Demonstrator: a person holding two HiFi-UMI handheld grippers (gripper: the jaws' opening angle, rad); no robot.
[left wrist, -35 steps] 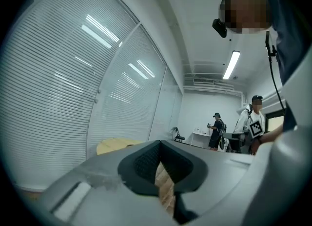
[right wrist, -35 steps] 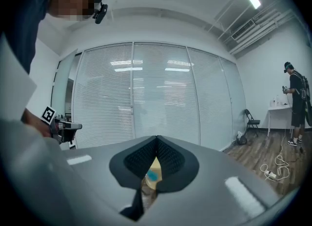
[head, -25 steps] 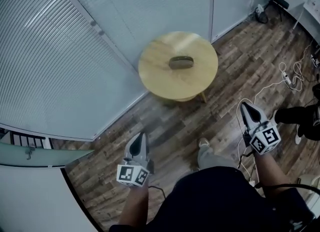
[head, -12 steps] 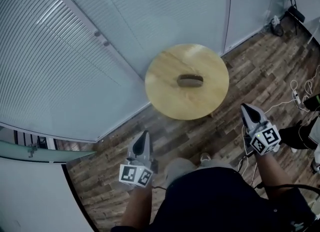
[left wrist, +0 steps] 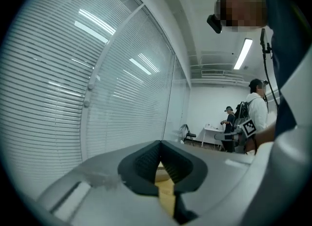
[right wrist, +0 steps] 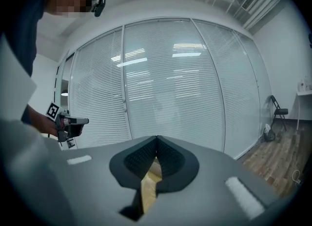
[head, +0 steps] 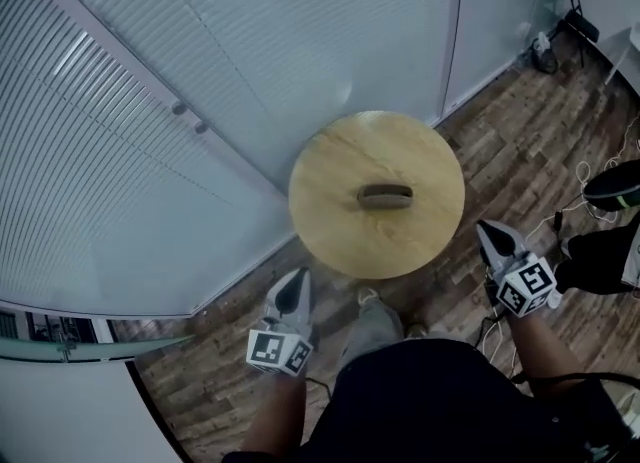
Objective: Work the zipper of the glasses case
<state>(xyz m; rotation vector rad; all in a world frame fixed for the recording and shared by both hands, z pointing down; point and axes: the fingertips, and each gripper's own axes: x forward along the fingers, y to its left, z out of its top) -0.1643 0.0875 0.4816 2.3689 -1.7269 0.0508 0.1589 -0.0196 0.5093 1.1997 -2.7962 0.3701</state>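
A dark brown glasses case (head: 385,195) lies alone near the middle of a round light-wood table (head: 330,211), seen in the head view. My left gripper (head: 293,292) is held low, short of the table's near-left edge, jaws shut and empty. My right gripper (head: 494,235) hangs to the right of the table, also shut with nothing in it. In the left gripper view the left gripper (left wrist: 159,147) points at the blinds; the right gripper (right wrist: 156,141) in its own view does too. A sliver of the table (right wrist: 151,171) shows below its jaws. The zipper is too small to make out.
Glass walls with white blinds (head: 200,71) stand behind and left of the table. Cables (head: 590,176) trail over the wood floor at the right, and a folding chair (head: 560,6) stands far right. Another person's dark shoe and leg (head: 610,191) are at the right edge. People stand in the background (left wrist: 253,117).
The table and case have come nearer and lower in the head view as the person steps toward them. Both grippers stay shut and low at the sides.
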